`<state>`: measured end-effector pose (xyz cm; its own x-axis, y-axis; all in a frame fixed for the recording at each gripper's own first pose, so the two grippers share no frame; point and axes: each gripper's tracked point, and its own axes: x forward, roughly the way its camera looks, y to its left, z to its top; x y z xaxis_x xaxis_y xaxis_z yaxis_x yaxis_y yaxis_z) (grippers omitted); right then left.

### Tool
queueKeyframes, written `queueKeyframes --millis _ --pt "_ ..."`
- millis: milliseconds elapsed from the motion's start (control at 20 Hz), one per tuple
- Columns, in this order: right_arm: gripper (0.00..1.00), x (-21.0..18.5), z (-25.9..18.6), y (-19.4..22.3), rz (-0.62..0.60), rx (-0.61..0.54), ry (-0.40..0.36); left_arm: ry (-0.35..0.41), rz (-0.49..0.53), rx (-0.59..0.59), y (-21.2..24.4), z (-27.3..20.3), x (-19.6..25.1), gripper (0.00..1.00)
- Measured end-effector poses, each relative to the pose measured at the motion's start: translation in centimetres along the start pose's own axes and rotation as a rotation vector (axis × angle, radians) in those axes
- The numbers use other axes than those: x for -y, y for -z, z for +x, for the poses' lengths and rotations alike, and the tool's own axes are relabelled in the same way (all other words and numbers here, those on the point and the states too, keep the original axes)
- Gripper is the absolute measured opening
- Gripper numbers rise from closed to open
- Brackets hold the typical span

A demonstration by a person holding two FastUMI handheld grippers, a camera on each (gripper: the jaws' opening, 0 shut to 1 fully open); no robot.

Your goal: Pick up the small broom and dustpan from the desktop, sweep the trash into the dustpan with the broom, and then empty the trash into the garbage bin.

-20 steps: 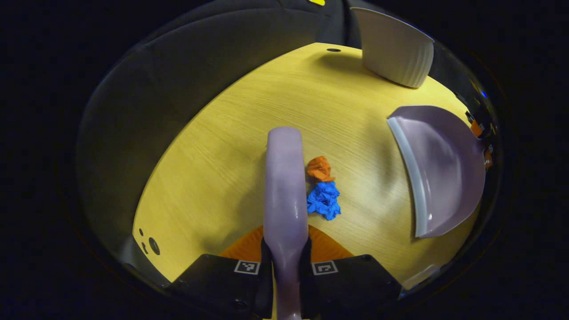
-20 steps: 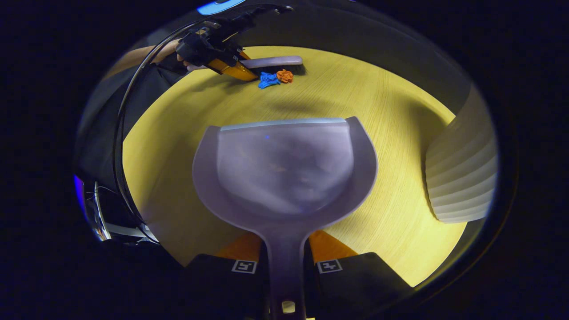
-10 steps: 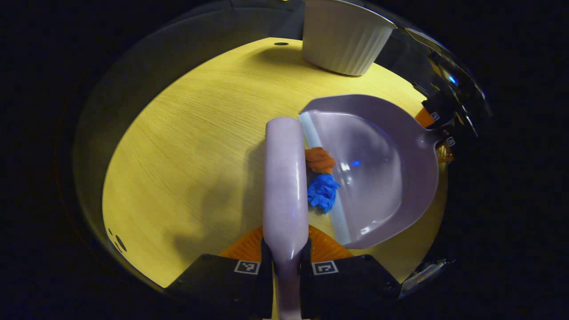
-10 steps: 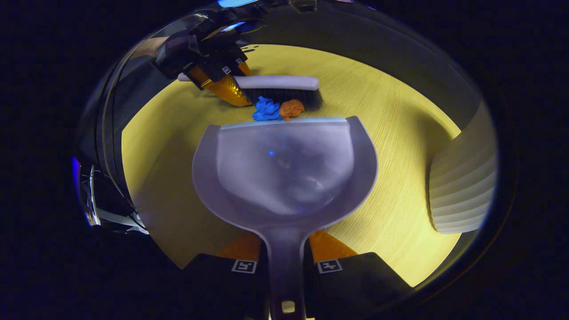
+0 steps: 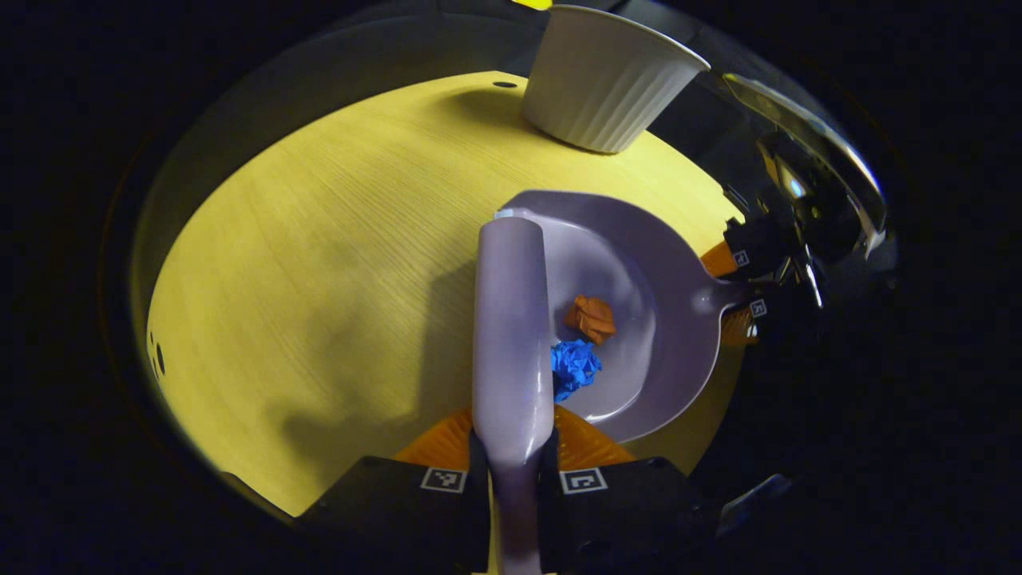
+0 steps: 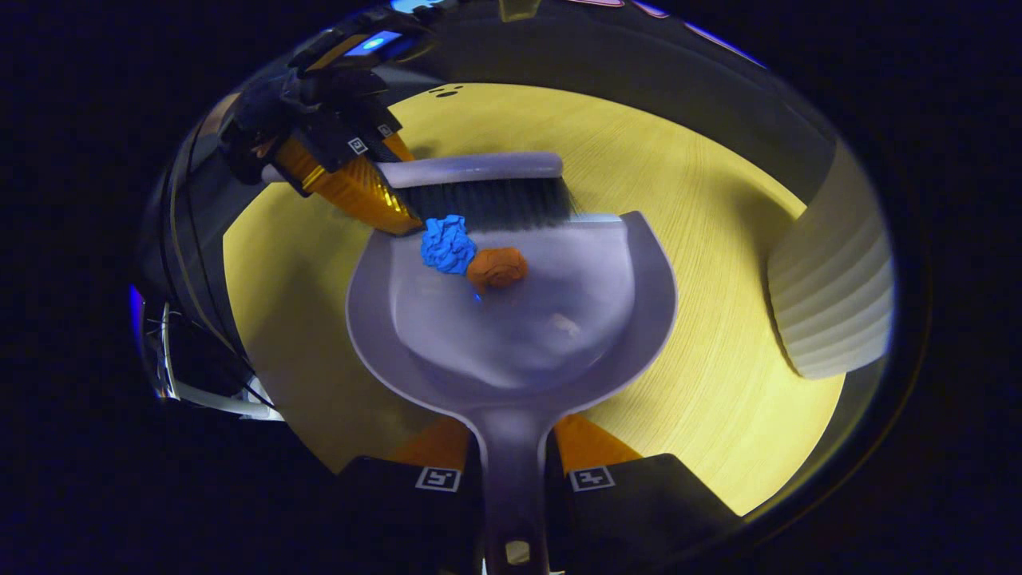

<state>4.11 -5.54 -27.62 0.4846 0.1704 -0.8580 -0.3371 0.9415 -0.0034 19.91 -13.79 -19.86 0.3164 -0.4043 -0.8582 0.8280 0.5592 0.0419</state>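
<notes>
Worktop (image 5: 319, 239): pale yellow wood grain, rounded edge, dark booth wall behind it; it carries the bin and the dustpan.
Writing: no brand or readable lettering on the bin, pan or brush; small square black-and-white marker tags sit on both tools.
Garbage bin (image 5: 603, 76): white, ribbed sides, flaring to an open rim, at the far edge of the worktop in the left gripper view and at the right edge in the right gripper view (image 6: 830, 287); its inside cannot be seen.
Dustpan (image 6: 511, 319): pale lilac, its lip against the brush bristles; it holds both paper wads in its bowl, near the lip.
Small broom (image 5: 511, 319): lilac back, dark bristles (image 6: 495, 204) reaching down at the pan's lip, just behind the wads.
Right tool (image 6: 515, 479): its two black fingers are closed on the dustpan's handle, one on each side.
Left tool (image 5: 511, 479): both fingers are pressed against the broom's narrow handle; it is also seen far left in the right gripper view, orange-sided.
Blue paper wad (image 6: 447, 243): crumpled, in the pan, touching the bristles and the orange wad.
Orange paper wad (image 6: 497, 267): crumpled, in the pan, just right of the blue one.
</notes>
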Motion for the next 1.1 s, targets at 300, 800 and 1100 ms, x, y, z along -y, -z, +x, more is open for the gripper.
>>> queueKeyframes --millis 300,800,1100 --pt "0.38 -0.2 -0.1 -0.6 0.068 0.042 0.037 -0.07 -0.191 0.182 0.3 -2.9 1.3 0.28" --pt "0.38 -1.3 -4.3 -1.6 0.147 0.059 0.13 -0.134 -0.415 0.368 6.8 -4.9 1.8 0.27" --pt "0.34 -2.8 -7.2 -2.6 0.297 0.104 0.194 -0.107 -0.455 0.362 11.2 -3.7 5.3 0.28"
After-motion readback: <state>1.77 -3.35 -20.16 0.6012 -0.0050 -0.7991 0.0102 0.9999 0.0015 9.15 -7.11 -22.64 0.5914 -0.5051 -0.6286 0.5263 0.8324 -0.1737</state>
